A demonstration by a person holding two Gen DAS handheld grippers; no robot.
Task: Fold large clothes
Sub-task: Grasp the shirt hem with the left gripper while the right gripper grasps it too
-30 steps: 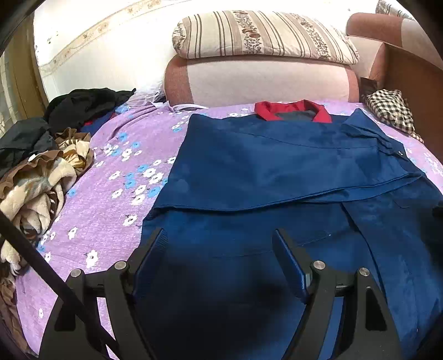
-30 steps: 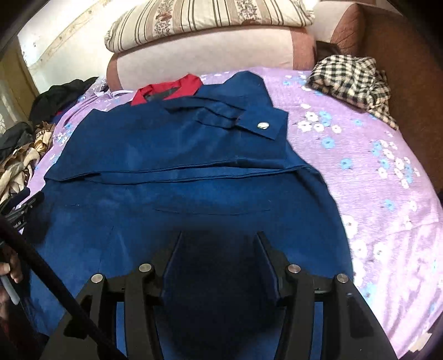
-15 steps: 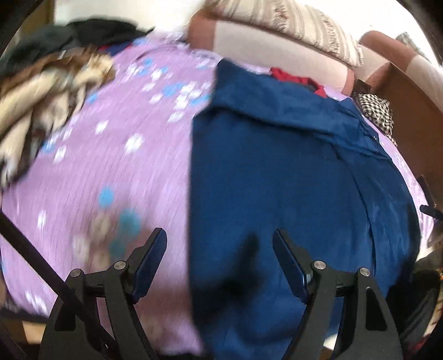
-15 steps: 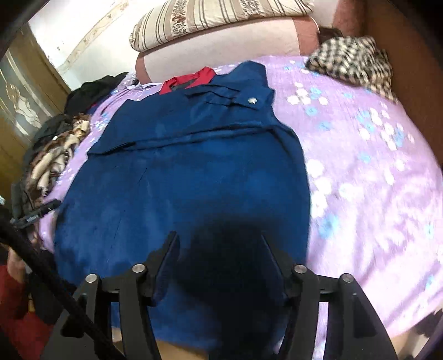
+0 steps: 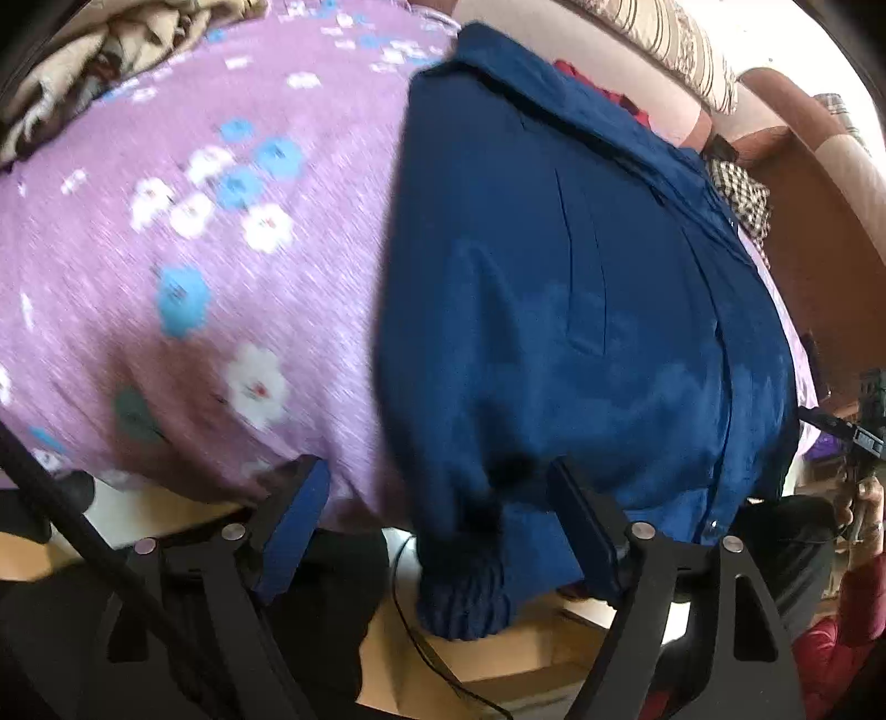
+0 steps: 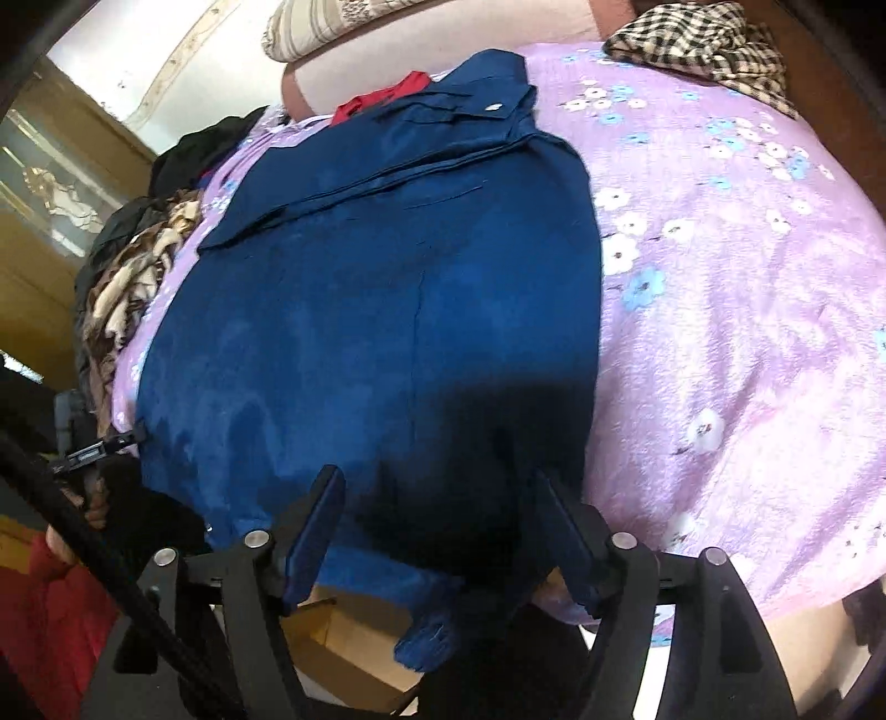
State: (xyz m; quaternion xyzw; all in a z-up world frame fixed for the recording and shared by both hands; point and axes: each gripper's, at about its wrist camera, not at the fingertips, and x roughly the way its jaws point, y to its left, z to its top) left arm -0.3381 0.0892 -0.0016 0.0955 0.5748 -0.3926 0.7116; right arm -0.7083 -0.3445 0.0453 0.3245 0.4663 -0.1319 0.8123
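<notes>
A large dark blue jacket [image 5: 581, 310] with a red collar [image 6: 382, 97] lies flat on a purple flowered bedsheet [image 5: 183, 266], sleeves folded across its chest. Its hem hangs over the near bed edge, with a ribbed cuff [image 5: 462, 598] dangling. My left gripper [image 5: 437, 526] is open at the jacket's lower left corner, the cuff between its fingers. My right gripper [image 6: 437, 531] is open at the jacket's [image 6: 387, 310] lower right hem, fabric between its fingers.
A pile of brown and black clothes [image 6: 127, 266] lies on the bed's left side. A checked cloth [image 6: 703, 39] lies at the far right. Striped pillow [image 6: 326, 22] and bolster at the head. Wooden floor and a cable lie below the bed edge [image 5: 443, 664].
Both grippers have pulled back and dropped from over the jacket's middle to its bottom hem at the bed's near edge, left toward the left corner, right toward the right. Both stay open.
</notes>
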